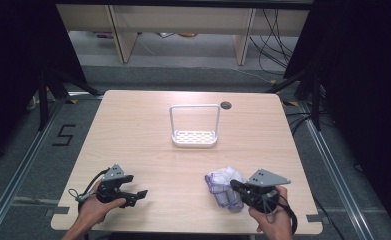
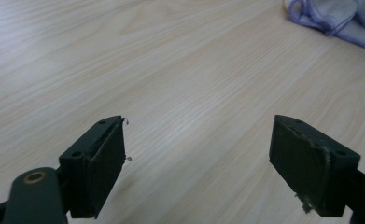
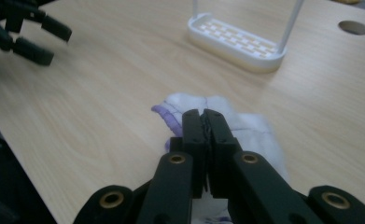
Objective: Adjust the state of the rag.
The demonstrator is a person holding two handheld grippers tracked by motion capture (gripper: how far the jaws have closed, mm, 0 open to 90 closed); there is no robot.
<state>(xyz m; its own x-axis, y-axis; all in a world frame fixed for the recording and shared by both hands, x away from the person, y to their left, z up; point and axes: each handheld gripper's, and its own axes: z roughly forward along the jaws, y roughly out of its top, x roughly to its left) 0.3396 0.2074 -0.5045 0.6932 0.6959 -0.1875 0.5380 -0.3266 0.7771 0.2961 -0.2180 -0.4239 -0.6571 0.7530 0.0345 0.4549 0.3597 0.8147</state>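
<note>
High view: right tongs (image 1: 239,187) at 5 o'clock on the counter (image 1: 133,130), clamped onto a white cloth with purple trim (image 1: 222,181), bunched up beside them. Left tongs (image 1: 139,194) at 7 o'clock, spread wide, holding nothing. White wire-handled rack (image 1: 194,137) sits past centre toward 12, well apart from the cloth; round cable hole (image 1: 226,105) just beyond it.

Left gripper view: jaws stand wide over bare wood, cloth (image 2: 339,18) at 1 o'clock, far off.

Right gripper view: jaws pressed together, pinching the cloth (image 3: 255,130) at its near fold. Rack (image 3: 236,41) at 12 o'clock, left tongs (image 3: 35,39) at 10.
</note>
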